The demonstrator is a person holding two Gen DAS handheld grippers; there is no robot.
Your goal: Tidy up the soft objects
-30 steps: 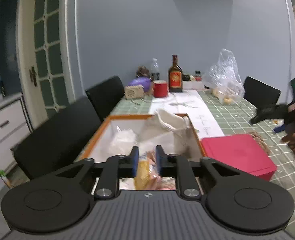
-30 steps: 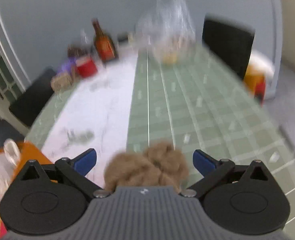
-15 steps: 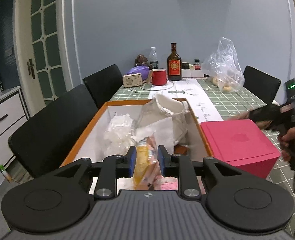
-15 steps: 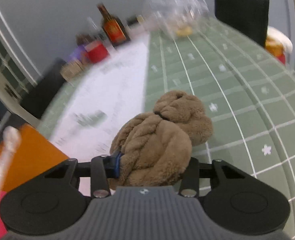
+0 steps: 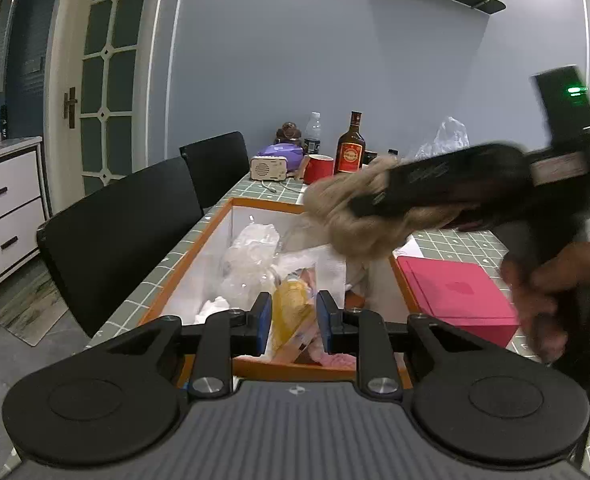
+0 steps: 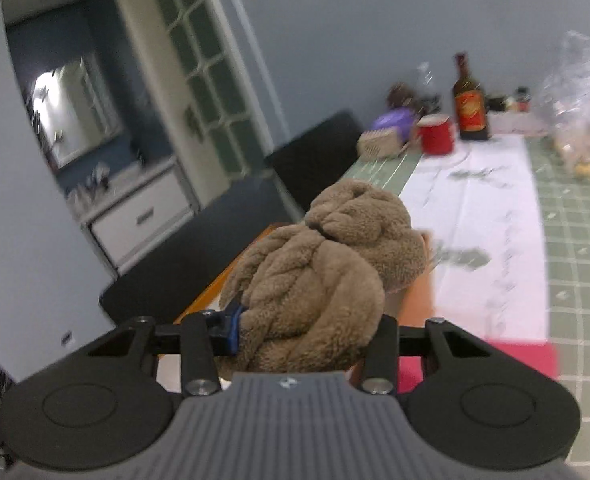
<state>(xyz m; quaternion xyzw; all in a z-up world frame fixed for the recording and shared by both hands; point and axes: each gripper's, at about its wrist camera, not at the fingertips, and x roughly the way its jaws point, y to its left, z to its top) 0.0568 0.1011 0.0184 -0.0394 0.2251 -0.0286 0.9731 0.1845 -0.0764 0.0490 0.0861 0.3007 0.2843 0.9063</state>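
A green-checked dining table [image 5: 467, 240] along a grey-blue wall carries the work, with an orange-rimmed box [image 5: 199, 256] as the collecting point. Inside the box already lie crumpled clear plastic [image 5: 251, 256] and white cloth [image 5: 331, 268], so the sorting looks well under way. Over the box's near end, the left gripper [image 5: 293, 314] has its jaws on either side of a yellow packet [image 5: 291, 312], and they are opening; whether the pads press it cannot be told. Above the box's far right corner, the right gripper [image 6: 307, 330] is clenched on a knotted brown plush towel [image 6: 327, 280], not yet dropped in. Just right of the box sits a pink case [image 5: 459, 300]. Beyond the box, a red mug [image 5: 318, 168] and brown bottle [image 5: 350, 148] stand untouched. Both held items appear left to be released.
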